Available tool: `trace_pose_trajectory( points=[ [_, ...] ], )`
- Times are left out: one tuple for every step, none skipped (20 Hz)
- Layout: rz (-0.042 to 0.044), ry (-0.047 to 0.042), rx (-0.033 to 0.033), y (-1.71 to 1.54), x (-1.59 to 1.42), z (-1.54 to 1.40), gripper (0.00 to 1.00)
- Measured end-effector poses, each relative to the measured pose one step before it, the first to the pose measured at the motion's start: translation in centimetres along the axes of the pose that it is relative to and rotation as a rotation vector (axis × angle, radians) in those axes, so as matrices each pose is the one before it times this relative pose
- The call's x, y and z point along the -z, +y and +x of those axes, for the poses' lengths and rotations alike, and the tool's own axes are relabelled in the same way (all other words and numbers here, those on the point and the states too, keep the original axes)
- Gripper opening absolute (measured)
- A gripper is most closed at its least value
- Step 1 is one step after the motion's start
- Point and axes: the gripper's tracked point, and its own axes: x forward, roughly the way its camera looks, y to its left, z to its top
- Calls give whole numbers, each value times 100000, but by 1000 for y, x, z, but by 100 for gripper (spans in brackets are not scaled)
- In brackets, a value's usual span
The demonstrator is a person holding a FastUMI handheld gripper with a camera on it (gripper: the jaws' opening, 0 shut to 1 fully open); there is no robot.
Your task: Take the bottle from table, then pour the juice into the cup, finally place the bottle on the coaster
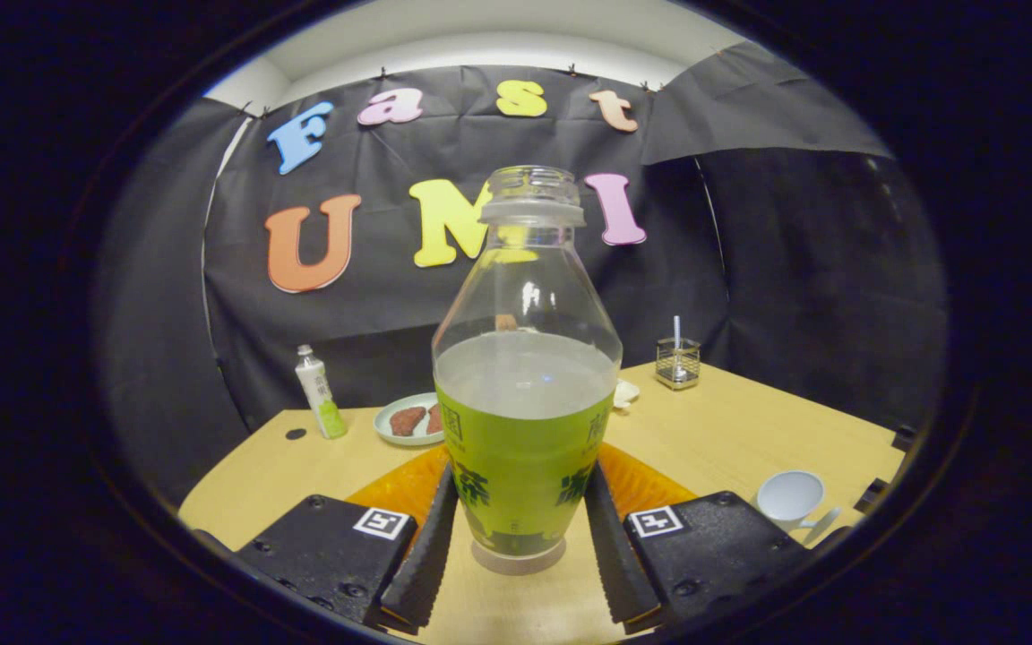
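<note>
Bottle (525, 430) between tongs (523, 537), wooden table (731, 430)

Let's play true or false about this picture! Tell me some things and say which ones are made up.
1. The bottle stands between the gripper fingers. True.
2. The bottle has its cap on. False: its mouth is open, no cap.
3. The cup is full of juice. False: it looks empty.
4. A plate with brown food sits beyond the bottle. True.
5. The bottle is lying on its side. False: it stands upright.
6. A smaller bottle stands near the plate. True.
</note>
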Motion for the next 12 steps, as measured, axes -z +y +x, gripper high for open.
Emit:
trace_pose_trajectory(
  points=[
    [-1992, 442, 675, 180, 256, 581, 75],
    [-1619, 1185, 504, 189, 499, 686, 75],
    [-1293, 1690, -28, 228, 607, 793, 75],
    [-1197, 1198, -339, 349, 480, 561, 75],
    [-1137, 1121, -5, 218, 473, 632, 76],
    [-1058, 1258, -228, 161, 611, 622, 76],
    [-967, 1336, -472, 261, 640, 587, 76],
    [-1117, 1572, -186, 187, 722, 616, 76],
    [-1432, 1459, 208, 160, 639, 490, 76],
    [-1254, 1294, -64, 97, 602, 450, 76],
    [-855, 1130, -241, 195, 470, 273, 76],
    [-741, 765, -69, 82, 329, 331, 76]
  ],
)
